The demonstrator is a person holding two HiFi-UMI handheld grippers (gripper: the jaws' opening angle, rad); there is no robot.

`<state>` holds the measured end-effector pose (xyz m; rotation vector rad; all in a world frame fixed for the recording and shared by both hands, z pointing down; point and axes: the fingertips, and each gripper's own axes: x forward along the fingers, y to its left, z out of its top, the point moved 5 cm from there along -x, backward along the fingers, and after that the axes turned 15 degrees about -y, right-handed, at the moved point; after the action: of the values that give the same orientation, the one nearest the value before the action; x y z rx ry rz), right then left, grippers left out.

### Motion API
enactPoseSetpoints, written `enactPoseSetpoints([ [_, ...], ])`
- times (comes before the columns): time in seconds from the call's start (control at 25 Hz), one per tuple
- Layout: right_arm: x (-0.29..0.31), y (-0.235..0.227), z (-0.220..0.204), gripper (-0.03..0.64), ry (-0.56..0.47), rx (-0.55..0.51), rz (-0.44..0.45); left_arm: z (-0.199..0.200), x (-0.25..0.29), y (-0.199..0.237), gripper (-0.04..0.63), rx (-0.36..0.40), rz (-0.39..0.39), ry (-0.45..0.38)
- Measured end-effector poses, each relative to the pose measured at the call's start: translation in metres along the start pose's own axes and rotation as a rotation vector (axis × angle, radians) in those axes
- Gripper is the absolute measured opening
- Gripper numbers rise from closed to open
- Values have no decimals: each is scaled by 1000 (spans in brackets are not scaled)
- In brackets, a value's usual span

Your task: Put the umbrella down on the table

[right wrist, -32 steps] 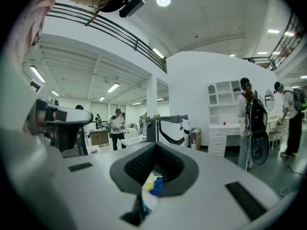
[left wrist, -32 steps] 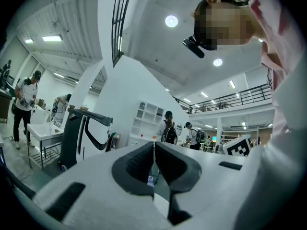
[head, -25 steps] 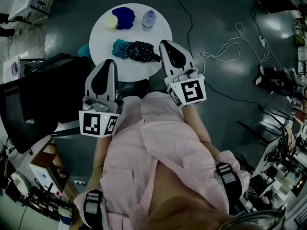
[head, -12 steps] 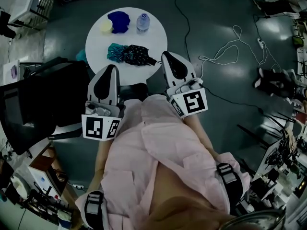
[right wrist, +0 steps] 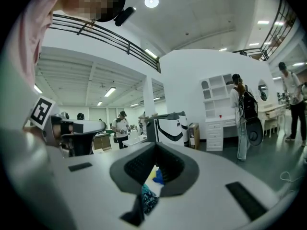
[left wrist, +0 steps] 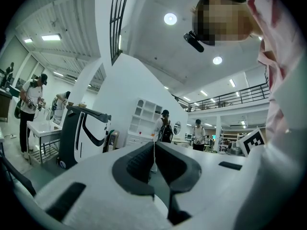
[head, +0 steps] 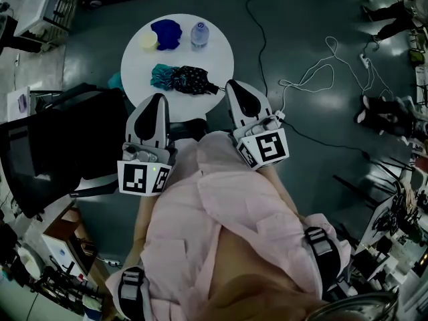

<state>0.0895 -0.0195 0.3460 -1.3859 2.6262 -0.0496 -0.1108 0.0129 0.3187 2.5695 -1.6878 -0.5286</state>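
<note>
The folded umbrella (head: 184,77), teal at one end and dark patterned at the other, lies on the round white table (head: 217,55) near its front edge. No gripper touches it. My left gripper (head: 155,97) hangs shut and empty just short of the table's near-left rim. The right gripper (head: 235,84) is also shut and empty, beside the table's near-right rim. In the right gripper view the umbrella (right wrist: 149,198) shows through the slit below the closed jaws. In the left gripper view the jaws (left wrist: 154,147) meet with nothing between them.
On the table's far side are a blue cloth (head: 166,32), a yellow item (head: 148,40) and a clear bottle (head: 198,33). A black chair (head: 60,146) stands at the left. White cables (head: 314,79) trail over the dark floor to the right. People stand far off.
Both grippers have drawn back a little from the table toward the person's body, still shut. The umbrella has stayed where it lies.
</note>
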Motion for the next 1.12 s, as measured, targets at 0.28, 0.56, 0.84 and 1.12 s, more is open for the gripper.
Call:
enactPoseSetpoints([
  [0.28, 1, -1, -2, 29, 2, -5, 0, -1, -1, 4, 21, -1, 17, -4],
  [0.56, 3, 0, -2, 29, 4, -6, 18, -2, -4, 3, 21, -7, 37, -5],
  [0.84, 5, 2, -3, 29, 7, -10, 33, -2, -4, 4, 21, -4, 45, -8],
  [1.12, 5, 1, -3, 29, 7, -13, 32, -2, -2, 3, 21, -7, 40, -7],
])
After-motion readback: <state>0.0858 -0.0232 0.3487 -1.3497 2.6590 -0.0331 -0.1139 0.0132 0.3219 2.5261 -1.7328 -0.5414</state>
